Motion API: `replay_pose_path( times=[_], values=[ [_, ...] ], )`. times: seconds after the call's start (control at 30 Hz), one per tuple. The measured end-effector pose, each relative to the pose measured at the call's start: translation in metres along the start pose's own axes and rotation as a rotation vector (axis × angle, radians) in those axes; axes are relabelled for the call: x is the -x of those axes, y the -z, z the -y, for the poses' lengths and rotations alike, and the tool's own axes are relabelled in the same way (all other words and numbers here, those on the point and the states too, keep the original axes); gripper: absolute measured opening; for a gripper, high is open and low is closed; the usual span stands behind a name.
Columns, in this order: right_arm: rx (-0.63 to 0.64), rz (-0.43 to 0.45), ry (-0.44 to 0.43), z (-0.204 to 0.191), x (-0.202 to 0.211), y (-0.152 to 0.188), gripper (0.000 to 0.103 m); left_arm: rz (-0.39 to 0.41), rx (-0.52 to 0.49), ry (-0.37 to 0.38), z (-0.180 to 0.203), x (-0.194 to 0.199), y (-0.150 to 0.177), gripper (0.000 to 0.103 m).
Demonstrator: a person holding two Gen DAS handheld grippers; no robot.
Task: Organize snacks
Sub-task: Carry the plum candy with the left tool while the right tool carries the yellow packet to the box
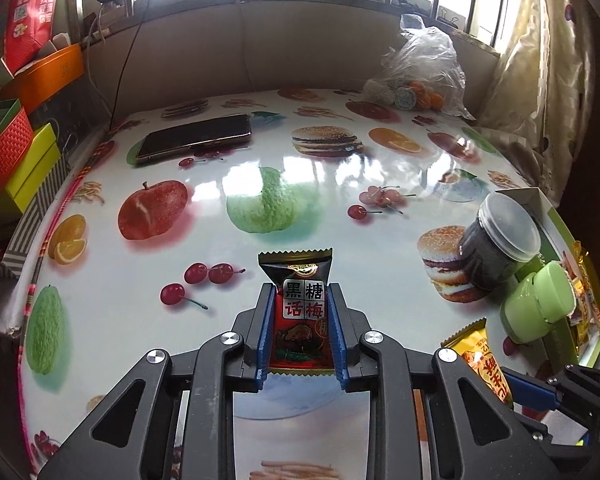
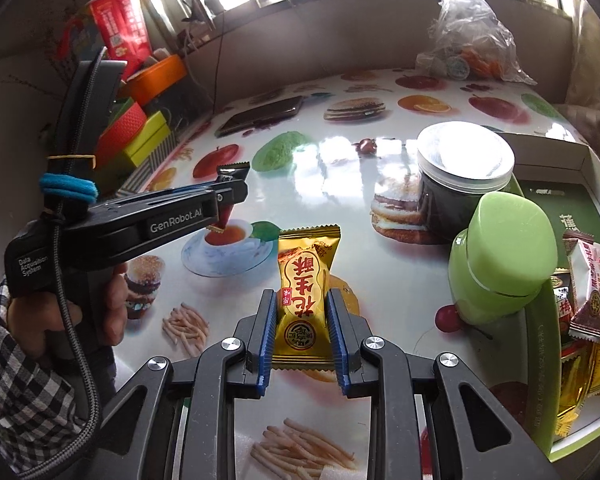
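Risk on my left side is a slip: my left gripper [image 1: 300, 312] is clamped on the dark plum candy [image 1: 298, 312] by its thin wrapper only, above the table [image 1: 220, 240], well short of the box [image 1: 556, 220] at right. Right side, my right gripper [image 2: 302, 320] pinches the yellow peanut candy [image 2: 306, 292], which could knock the green container [image 2: 500, 256] or jar [image 2: 460, 184] beside the box of snacks [image 2: 588, 300].

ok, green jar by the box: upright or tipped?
Tipped. The green jar leans, its lid angled toward the camera, resting against the green box rim; the same tilt shows in the left wrist view.
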State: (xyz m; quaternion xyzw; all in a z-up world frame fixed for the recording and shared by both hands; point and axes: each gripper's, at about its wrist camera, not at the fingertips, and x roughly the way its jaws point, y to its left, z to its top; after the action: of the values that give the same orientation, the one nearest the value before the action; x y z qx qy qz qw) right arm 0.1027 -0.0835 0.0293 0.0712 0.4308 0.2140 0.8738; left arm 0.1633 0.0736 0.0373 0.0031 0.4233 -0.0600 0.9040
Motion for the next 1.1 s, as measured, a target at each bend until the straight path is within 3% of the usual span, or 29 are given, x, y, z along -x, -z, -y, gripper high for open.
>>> replay_pose_path(
  times=[0.47,1.1],
  values=[
    [-0.002,0.098,0.037,0.009,0.051,0.0,0.024,0.064,-0.029,0.016,0.027,0.048,0.005,0.026],
    [-0.056,0.181,0.118,0.05,0.095,-0.003,0.024,0.081,-0.102,0.097,0.09,0.061,0.006,0.026]
  ],
)
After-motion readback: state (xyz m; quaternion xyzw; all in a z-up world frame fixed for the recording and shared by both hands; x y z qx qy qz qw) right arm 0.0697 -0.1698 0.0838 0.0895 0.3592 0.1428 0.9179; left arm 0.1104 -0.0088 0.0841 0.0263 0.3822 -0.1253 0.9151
